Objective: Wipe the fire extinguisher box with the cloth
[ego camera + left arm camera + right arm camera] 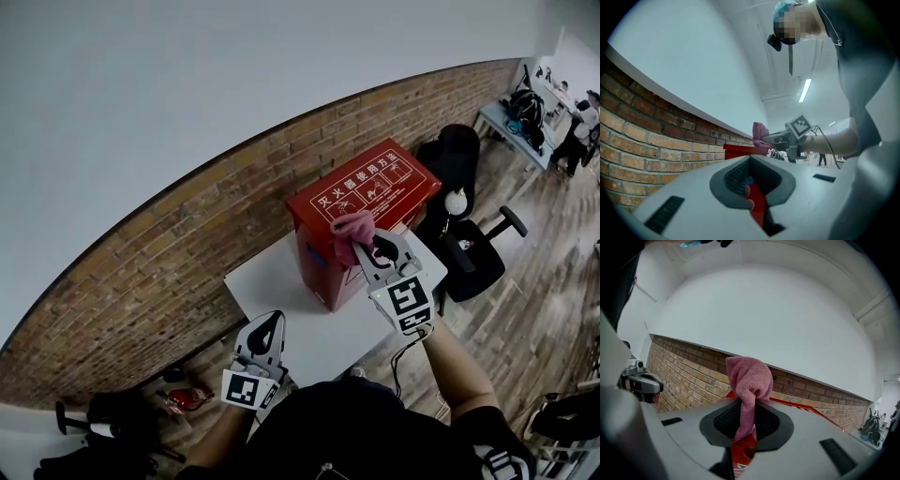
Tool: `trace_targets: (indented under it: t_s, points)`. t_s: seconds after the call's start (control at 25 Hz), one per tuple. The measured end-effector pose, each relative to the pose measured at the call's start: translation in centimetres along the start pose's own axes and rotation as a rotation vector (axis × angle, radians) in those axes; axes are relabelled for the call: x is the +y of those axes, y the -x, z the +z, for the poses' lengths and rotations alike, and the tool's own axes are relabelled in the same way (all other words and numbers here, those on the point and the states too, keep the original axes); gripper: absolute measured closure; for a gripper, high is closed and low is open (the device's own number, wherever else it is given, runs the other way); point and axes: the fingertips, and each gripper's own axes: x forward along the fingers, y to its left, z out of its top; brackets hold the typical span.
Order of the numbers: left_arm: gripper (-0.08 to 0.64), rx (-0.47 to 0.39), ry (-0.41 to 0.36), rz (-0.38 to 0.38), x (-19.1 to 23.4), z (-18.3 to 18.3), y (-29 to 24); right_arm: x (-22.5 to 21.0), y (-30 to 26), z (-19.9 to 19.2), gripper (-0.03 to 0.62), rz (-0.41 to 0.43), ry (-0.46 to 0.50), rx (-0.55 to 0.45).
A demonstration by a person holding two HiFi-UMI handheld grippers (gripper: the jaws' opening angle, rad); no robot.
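Observation:
The red fire extinguisher box point(361, 202) stands on a white table point(281, 277) against the brick wall. My right gripper point(368, 246) hovers at the box's near top edge, shut on a pink cloth point(351, 231) that bunches up above the jaws. In the right gripper view the cloth point(749, 378) stands out of the right gripper point(747, 427), with the box's red top point(801, 408) behind it. My left gripper point(266, 328) is low at the table's near left, shut and holding nothing. Its own view shows the left gripper point(751, 187) pointing at the box point(740, 151) and the cloth point(760, 131).
A brick wall point(159, 272) runs behind the table. A black office chair point(473, 253) stands right of the box. Dark gear and a red item point(183, 398) lie on the floor at lower left. Desks with a person point(577, 131) are far right.

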Motion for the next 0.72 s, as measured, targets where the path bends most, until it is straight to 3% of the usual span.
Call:
trace_targets:
  t_s: [0.72]
  points:
    - [0.512,0.004,-0.002,0.039,-0.9,-0.4,-1.5,-5.7,-0.1,-1.9,0.523,-0.046,0.013,0.019]
